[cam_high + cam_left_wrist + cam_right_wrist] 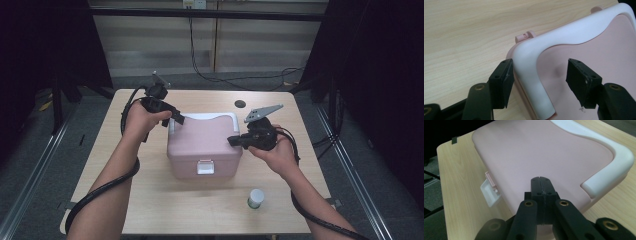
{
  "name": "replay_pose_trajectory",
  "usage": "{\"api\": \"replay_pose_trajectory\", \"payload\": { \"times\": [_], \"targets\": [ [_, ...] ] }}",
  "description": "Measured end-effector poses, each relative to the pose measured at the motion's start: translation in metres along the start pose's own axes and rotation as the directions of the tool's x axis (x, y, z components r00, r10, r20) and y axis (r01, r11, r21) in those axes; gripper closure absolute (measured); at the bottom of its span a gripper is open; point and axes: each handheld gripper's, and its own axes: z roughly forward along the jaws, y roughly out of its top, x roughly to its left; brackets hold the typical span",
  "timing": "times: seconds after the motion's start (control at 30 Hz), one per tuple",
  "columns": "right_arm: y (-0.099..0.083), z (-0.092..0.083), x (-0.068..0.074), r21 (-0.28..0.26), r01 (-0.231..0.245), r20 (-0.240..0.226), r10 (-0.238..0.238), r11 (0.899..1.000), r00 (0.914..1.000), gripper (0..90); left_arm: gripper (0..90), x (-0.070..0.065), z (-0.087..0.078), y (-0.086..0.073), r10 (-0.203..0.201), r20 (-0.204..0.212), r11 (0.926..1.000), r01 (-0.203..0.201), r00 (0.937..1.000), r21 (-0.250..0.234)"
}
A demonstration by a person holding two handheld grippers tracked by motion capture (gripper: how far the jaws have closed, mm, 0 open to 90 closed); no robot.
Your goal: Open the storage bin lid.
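A pink box (202, 145) with a white latch (205, 166) on its front stands mid-table. Its white handle (202, 116) lies folded flat along the far edge of the lid. My left gripper (176, 119) is at the box's far left corner. In the left gripper view it (539, 67) is open, its jaws straddling the handle's (574, 32) corner, one pad close against the outer side. My right gripper (231, 140) hovers at the lid's right edge. In the right gripper view it (540, 180) is shut and empty, just over the pink lid (536, 150), with the latch (489, 192) to its left.
A small bottle with a white cap (255, 198) stands on the wooden table (150, 200) near the front right. A dark round hole (240, 104) sits in the tabletop behind the box. Cables trail over the floor beyond the table's far edge.
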Motion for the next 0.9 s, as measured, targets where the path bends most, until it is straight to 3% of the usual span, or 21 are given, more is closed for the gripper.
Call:
{"api": "replay_pose_trajectory", "payload": {
  "times": [0.37, 0.47, 0.53, 0.63, 0.67, 0.73, 0.9],
  "targets": [
    [-0.001, 0.0, 0.0, -0.001, -0.009, -0.001, 0.009, 1.0, 1.0, 90.0, 40.7, -0.008, -0.014, 0.002, 0.014, -0.016, 0.9999, -0.014, 0.9998, 0.003],
    [0.0, 0.0, 0.0, -0.002, -0.009, 0.004, 0.009, 1.0, 0.9999, 90.0, 47.8, -0.011, -0.02, 0.002, 0.003, 0.066, 0.9996, -0.002, 0.9978, -0.028],
    [0.0, 0.0, 0.0, 0.002, -0.013, 0.004, 0.013, 1.0, 0.9999, 90.0, 46.9, -0.018, -0.023, 0.003, 0.035, 0.031, 0.9992, -0.034, 0.9989, -0.024],
    [0.0, 0.0, 0.0, 0.001, -0.014, 0.007, 0.014, 1.0, 0.9999, 90.0, 44.7, -0.022, -0.024, 0.004, 0.037, -0.016, 0.9993, -0.037, 0.9992, -0.007],
    [0.0, 0.0, 0.001, 0.001, -0.013, 0.009, 0.013, 1.0, 0.9999, 90.0, 44.1, -0.02, -0.024, 0.003, 0.03, -0.046, 0.9996, -0.03, 0.9985, 0.001],
    [0.0, 0.0, 0.001, 0.0, -0.012, 0.011, 0.012, 1.0, 0.9999, 90.0, 43.0, -0.015, -0.023, 0.002, 0.003, -0.066, 1.0, -0.003, 0.9978, 0.004],
    [0.002, 0.0, 0.002, 0.011, -0.005, 0.021, 0.005, 1.0, 0.9998, 90.0, 40.6, -0.005, -0.016, -0.002, -0.022, -0.083, 0.9996, 0.024, 0.9963, 0.013]
  ]
}}
